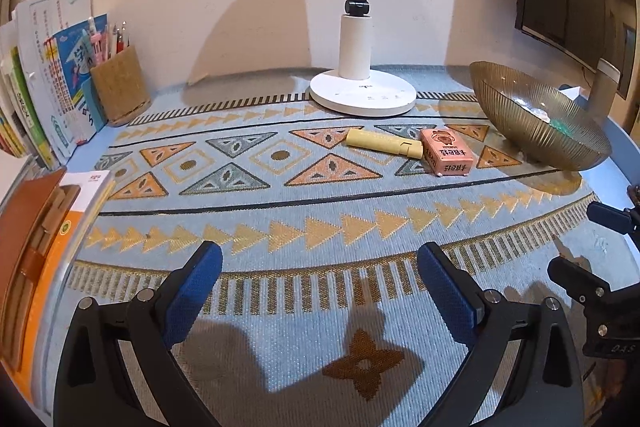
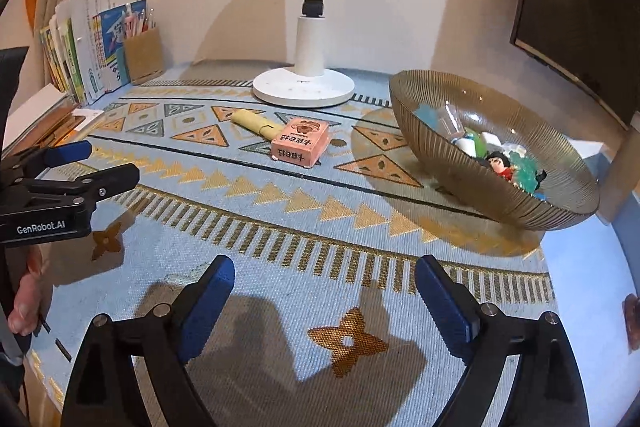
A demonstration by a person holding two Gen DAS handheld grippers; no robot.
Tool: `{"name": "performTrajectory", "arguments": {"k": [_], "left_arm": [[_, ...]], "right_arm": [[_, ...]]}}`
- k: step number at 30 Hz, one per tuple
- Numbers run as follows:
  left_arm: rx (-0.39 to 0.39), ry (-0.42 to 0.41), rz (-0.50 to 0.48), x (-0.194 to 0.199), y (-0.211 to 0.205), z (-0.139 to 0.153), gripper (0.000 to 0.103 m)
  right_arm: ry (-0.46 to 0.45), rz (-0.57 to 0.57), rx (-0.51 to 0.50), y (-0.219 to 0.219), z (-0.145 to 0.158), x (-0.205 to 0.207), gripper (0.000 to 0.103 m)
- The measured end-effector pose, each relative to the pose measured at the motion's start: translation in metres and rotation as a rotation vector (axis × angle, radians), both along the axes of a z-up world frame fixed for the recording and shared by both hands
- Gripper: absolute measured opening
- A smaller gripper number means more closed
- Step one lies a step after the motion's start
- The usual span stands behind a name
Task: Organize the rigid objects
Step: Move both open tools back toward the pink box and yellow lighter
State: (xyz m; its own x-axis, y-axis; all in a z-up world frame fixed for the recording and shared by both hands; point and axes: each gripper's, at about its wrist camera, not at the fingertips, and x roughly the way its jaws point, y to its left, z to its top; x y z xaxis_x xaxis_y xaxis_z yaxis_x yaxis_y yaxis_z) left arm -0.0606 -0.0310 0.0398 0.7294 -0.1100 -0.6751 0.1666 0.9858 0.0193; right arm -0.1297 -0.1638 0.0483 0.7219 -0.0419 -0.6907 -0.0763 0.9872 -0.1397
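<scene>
A patterned cloth (image 1: 320,211) is spread under both grippers, and on it, ahead and to the right of the left gripper's jaws, a ribbed amber bowl (image 1: 516,115) is seen, already holding a toy figure (image 2: 502,163) and other small pieces. Directly ahead of the left jaws a white lamp base (image 1: 362,93) is set near the wall. Between the lamp base and the bowl, a pink box (image 1: 448,151) lies flat on the cloth, and a yellow tube (image 1: 382,143) lies touching or just beside the box's left end; which of the two cannot be told. The left gripper (image 1: 320,287) is held low over the cloth with its jaws spread wide and nothing between them; the right gripper (image 2: 324,301) is held likewise, jaws wide apart and empty, with the box ahead of them and slightly left, and the bowl ahead to the right. The step in hand is judged to be the reach for the box or the tube, so that it can be placed in the bowl. The box is best approached by the right gripper, being nearer the bowl. The jaws should be brought down across the box's narrow sides, and the tube should not be nudged as they close. The lift should be carried clear over the bowl's rim.
</scene>
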Motion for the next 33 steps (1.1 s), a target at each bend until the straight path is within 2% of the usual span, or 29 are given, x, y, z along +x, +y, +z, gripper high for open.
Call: {"name": "performTrajectory", "arguments": {"k": [4,29,33], "left_arm": [[-0.001,0.004,0.000,0.0004,0.0006,-0.0005,0.098],[-0.018,-0.011,-0.017,-0.0026,0.0003,0.0021,0.099],[0.005,-0.002,-0.016,-0.0013,-0.0038,0.0009,0.099]], "right_arm": [[-0.005,0.008,-0.010,0.0019,-0.0002,-0.0007,0.094],[0.040,0.000,0.014,0.0020,-0.0049,0.0043,0.095],[0.042,-0.007,0.012,0.0010,-0.0050,0.0045,0.095]]}}
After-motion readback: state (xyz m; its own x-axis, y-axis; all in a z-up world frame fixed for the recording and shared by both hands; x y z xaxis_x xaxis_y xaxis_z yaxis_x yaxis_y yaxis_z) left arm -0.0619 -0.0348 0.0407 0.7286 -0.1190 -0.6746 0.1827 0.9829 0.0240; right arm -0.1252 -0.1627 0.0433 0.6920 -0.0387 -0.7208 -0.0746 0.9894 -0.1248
